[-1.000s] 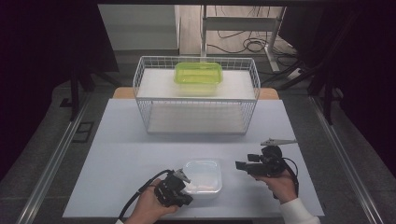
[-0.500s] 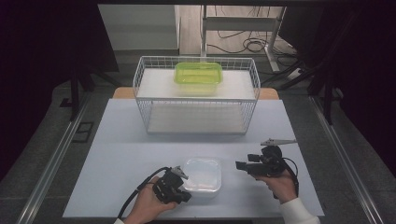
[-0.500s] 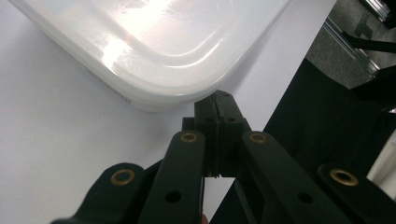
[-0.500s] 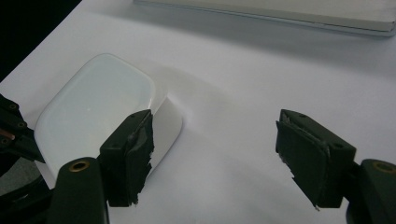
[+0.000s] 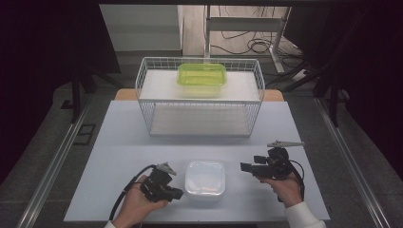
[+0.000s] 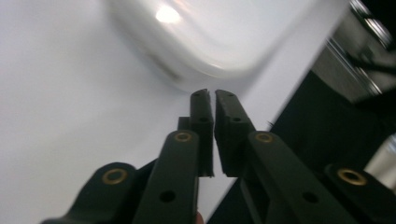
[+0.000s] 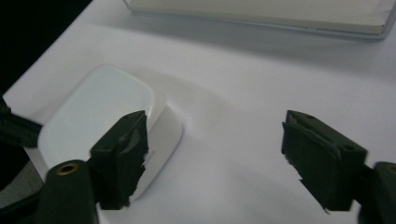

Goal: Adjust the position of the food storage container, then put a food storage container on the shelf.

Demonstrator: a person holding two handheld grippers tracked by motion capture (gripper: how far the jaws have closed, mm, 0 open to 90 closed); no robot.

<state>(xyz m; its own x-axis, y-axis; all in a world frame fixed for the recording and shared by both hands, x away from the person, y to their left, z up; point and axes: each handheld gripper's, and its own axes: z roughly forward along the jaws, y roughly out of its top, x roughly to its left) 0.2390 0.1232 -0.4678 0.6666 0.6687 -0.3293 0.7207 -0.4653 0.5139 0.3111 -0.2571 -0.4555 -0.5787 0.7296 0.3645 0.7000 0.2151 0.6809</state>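
A white rounded square container (image 5: 205,178) lies near the table's front edge. My left gripper (image 5: 178,194) is just off its left side. In the left gripper view its jaws (image 6: 214,93) have just been opening and show a thin gap with nothing in it, while the container (image 6: 205,42) lies just beyond the tips. My right gripper (image 5: 243,167) hovers right of the container, pointing toward it. Its jaws (image 7: 215,119) stand wide, have just been opening further, and hold nothing. In that view the container (image 7: 93,116) sits behind the left jaw.
A white wire basket (image 5: 199,102) stands at the back of the white table (image 5: 119,142), with a green lidded box (image 5: 201,78) on its upper shelf. Dark floor and metal rails flank the table.
My left hand has drawn slightly back to the left, away from the container's edge. The right hand and the container have stayed where they were.
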